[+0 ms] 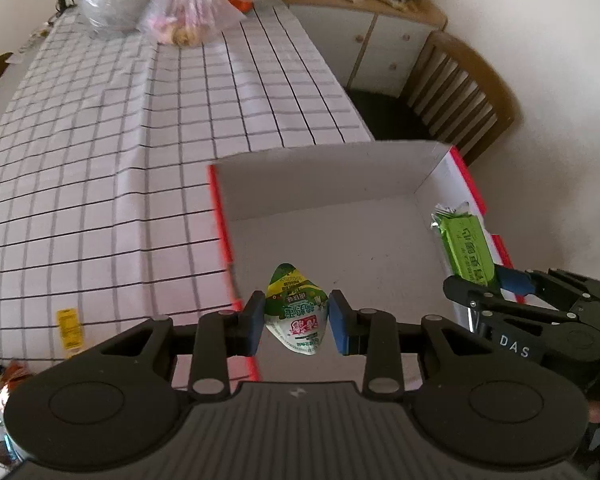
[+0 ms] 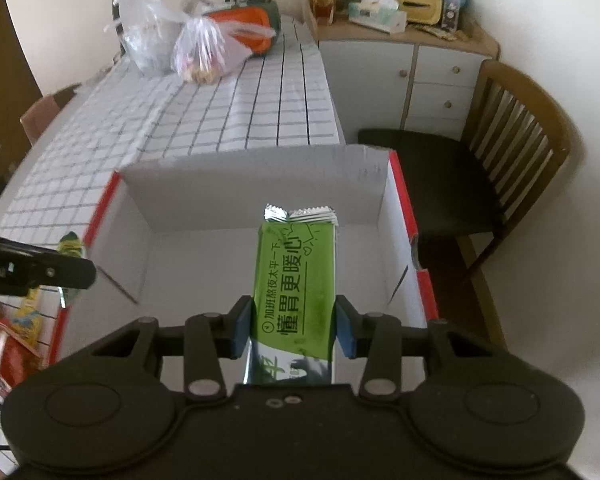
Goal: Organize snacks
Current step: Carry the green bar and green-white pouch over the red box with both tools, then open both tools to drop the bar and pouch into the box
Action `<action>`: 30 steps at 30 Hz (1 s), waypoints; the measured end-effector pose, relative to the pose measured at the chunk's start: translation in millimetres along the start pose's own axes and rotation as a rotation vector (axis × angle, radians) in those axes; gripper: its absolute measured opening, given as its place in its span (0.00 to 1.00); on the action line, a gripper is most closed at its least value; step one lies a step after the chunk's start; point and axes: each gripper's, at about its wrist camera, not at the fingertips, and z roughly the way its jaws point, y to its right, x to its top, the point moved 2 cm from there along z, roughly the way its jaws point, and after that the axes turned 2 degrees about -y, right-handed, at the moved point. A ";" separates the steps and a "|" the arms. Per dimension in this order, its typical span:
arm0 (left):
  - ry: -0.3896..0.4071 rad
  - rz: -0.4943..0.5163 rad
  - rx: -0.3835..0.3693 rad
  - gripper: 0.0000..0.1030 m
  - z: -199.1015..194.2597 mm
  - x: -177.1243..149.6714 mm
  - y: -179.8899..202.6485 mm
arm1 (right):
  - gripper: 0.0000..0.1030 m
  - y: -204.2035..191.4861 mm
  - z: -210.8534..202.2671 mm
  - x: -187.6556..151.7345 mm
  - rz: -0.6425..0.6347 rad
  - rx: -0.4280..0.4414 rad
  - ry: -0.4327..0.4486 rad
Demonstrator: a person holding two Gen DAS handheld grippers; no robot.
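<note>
Left wrist view: left gripper (image 1: 297, 316) pinching small green-white snack sachet (image 1: 296, 312), hanging over near-left corner of empty red-edged cardboard box (image 1: 324, 184); risk: release too near wall, sachet lands on checked tablecloth (image 1: 100, 140).

Right wrist view: right gripper (image 2: 294, 322) clamped on green wafer pack (image 2: 296, 276), over box (image 2: 256, 176) interior; risk: long pack props on far wall; grippers close, may collide.

L gripper (image 1: 296, 322) + R gripper (image 2: 294, 326) angled down, side by side, fingers clamped
</note>
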 end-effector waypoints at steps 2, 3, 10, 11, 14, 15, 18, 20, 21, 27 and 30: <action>-0.022 0.009 0.013 0.32 16.0 4.2 9.0 | 0.40 3.2 10.2 1.4 -0.012 0.009 -0.019; -0.033 0.010 0.021 0.32 23.4 6.0 12.6 | 0.40 4.7 16.0 2.0 -0.018 0.010 -0.030; -0.113 0.030 0.072 0.32 72.2 11.2 26.4 | 0.40 7.8 52.2 3.3 -0.044 0.027 -0.108; -0.124 0.034 0.077 0.32 78.0 11.2 28.1 | 0.40 6.9 56.6 3.2 -0.048 0.031 -0.120; -0.156 0.054 0.093 0.32 92.3 9.6 34.7 | 0.40 5.7 66.3 1.9 -0.054 0.039 -0.144; -0.167 0.060 0.098 0.32 96.4 9.9 36.4 | 0.40 6.2 69.1 1.4 -0.053 0.040 -0.154; -0.205 0.072 0.110 0.33 109.2 10.3 41.2 | 0.40 9.1 74.6 -0.1 -0.050 0.059 -0.178; -0.229 0.073 0.109 0.33 115.9 9.2 42.3 | 0.41 9.1 76.4 -2.6 -0.051 0.067 -0.190; -0.238 0.074 0.109 0.33 118.3 8.9 42.7 | 0.41 9.4 77.4 -3.0 -0.050 0.073 -0.196; -0.256 0.077 0.109 0.33 125.1 6.5 44.2 | 0.41 9.8 77.5 -3.1 -0.054 0.087 -0.198; -0.247 0.066 0.103 0.35 122.2 5.4 41.5 | 0.43 9.9 73.6 -2.6 -0.048 0.092 -0.191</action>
